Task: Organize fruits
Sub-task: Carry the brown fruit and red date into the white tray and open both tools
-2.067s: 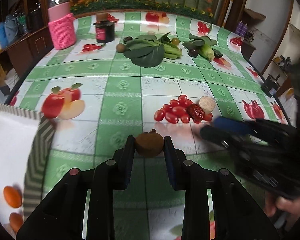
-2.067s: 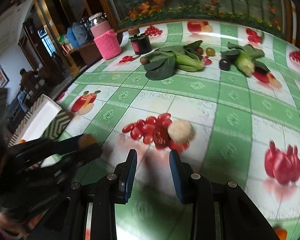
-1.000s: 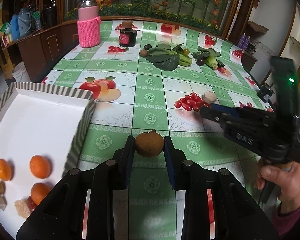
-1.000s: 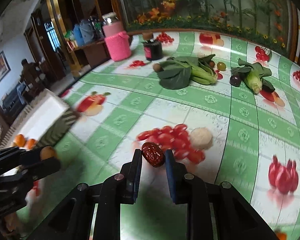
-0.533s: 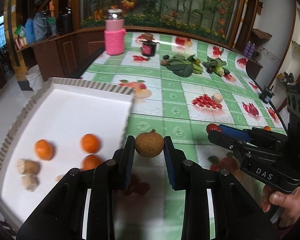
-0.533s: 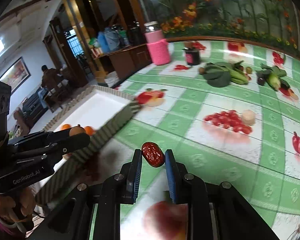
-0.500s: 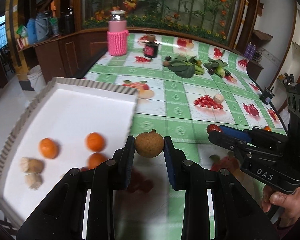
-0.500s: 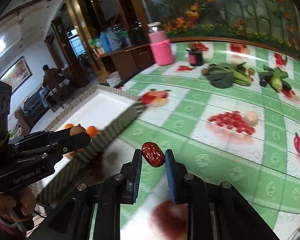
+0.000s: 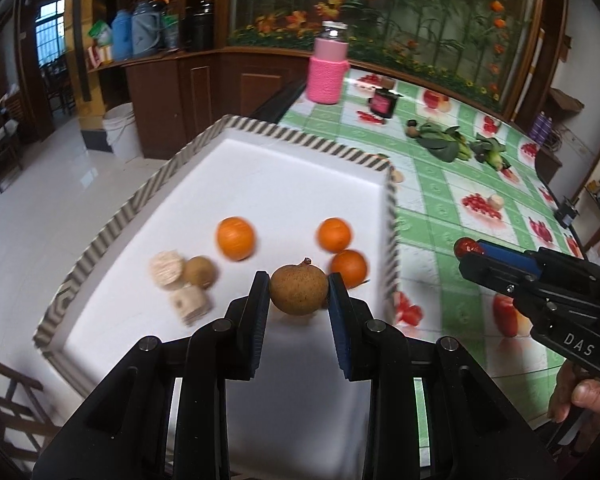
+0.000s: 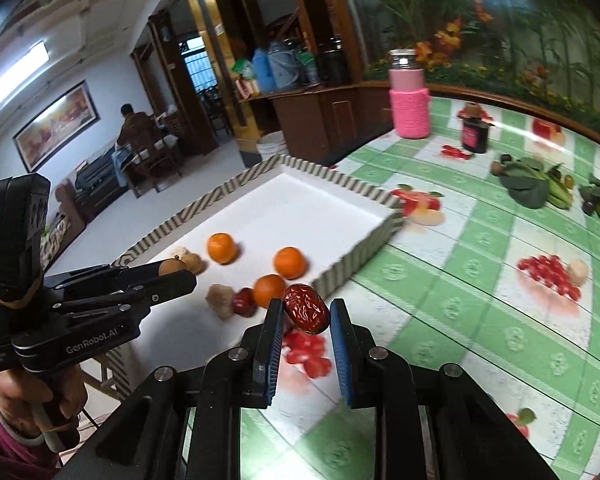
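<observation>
While my left gripper [image 9: 299,293] clamps a round brown longan [image 9: 299,289] over the white striped-rim tray [image 9: 308,148] and my right gripper [image 10: 305,319] pinches a wrinkled red date [image 10: 305,314] beside it, releasing both inside seems next.

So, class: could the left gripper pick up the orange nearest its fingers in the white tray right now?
Probably not: the left gripper is already shut on a brown fruit, so its jaws are occupied, though that orange in the tray lies unobstructed.
</observation>
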Motion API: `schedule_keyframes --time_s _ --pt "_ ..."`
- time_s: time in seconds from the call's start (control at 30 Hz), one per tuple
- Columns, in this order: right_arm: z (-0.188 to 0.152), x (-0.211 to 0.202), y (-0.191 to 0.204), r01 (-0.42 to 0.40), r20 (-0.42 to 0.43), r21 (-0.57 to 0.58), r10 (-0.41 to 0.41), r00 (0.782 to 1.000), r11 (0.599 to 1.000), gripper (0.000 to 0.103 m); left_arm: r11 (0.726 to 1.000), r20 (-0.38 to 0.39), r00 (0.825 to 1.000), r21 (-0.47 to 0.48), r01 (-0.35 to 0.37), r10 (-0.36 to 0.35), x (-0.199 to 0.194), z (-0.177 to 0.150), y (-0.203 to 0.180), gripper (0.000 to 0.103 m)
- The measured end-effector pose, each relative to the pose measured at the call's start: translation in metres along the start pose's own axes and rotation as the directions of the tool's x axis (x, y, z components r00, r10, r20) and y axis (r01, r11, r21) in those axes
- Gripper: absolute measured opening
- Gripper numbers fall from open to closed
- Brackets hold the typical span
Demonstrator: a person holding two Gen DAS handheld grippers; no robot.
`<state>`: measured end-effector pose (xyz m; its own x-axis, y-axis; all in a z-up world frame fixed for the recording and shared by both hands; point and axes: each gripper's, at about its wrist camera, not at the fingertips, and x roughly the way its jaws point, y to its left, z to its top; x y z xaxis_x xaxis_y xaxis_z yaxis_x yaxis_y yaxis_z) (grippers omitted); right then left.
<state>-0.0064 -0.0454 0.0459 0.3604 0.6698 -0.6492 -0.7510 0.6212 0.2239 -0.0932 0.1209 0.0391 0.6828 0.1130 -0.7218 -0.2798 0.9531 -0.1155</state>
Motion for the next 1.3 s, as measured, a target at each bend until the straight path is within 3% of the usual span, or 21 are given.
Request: schedule_keyframes --time_s 0.7,1.03,1.27,1.3 --pt "0.045 0.088 0.035 -0.094 -0.128 -0.109 0.08 0.989 0.99 0.022 1.0 -0.081 0.997 -0.009 -0.009 0.009 0.022 -0.019 0.021 0.028" --pt "0.049 0.138 0.046 -0.098 -0.228 -0.151 0.062 0.972 0.984 0.022 1.0 -0.092 0.996 -0.025 -0.014 0.012 0.028 -0.022 0.03 0.028" --pt "0.049 0.132 0.043 -0.101 -0.226 -0.13 0.07 0.972 0.986 0.024 0.999 -0.099 0.995 -0.027 -0.029 0.026 0.032 -0.022 0.031 0.029" --pt "0.048 0.128 0.042 -0.105 -0.219 -0.126 0.076 0.973 0.986 0.025 0.999 -0.096 0.995 -0.028 -0.033 0.03 0.031 -0.022 0.032 0.034"
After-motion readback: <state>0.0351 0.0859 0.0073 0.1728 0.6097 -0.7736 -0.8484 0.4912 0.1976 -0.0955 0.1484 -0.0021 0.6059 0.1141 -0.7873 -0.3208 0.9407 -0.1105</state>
